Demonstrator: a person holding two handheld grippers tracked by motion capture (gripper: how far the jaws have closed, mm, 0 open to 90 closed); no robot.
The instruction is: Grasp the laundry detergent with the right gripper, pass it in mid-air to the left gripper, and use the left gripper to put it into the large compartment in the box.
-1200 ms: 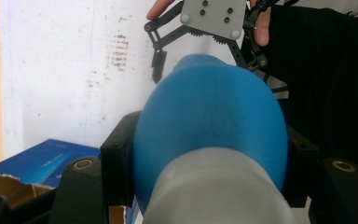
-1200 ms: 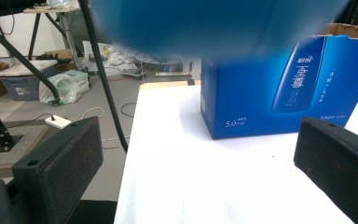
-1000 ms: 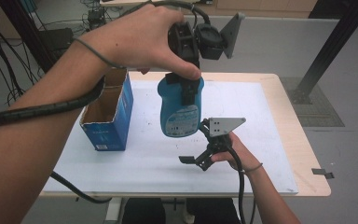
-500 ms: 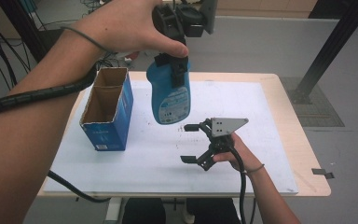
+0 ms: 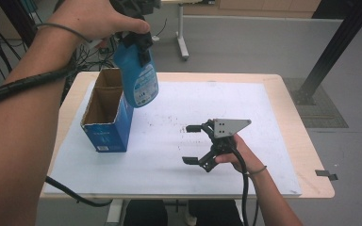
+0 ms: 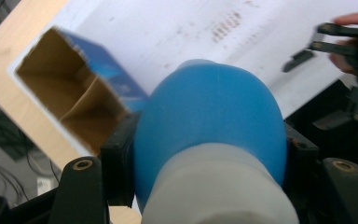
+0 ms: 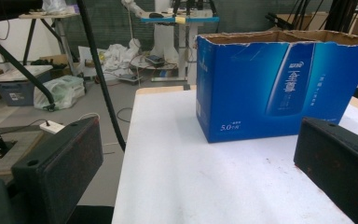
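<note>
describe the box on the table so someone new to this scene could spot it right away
On the white sheet covering the wooden table, look near its left edge. The box stands upright there, blue cardboard with its top open, the one thing standing on the sheet.

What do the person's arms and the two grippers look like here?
Both forearms are bare, without sleeves. The left wrist wears a thin dark band, and so does the right wrist. The right gripper is black with a grey three-cornered plate on top and a black cable. The left gripper has black jaws and a ribbed black cable.
</note>
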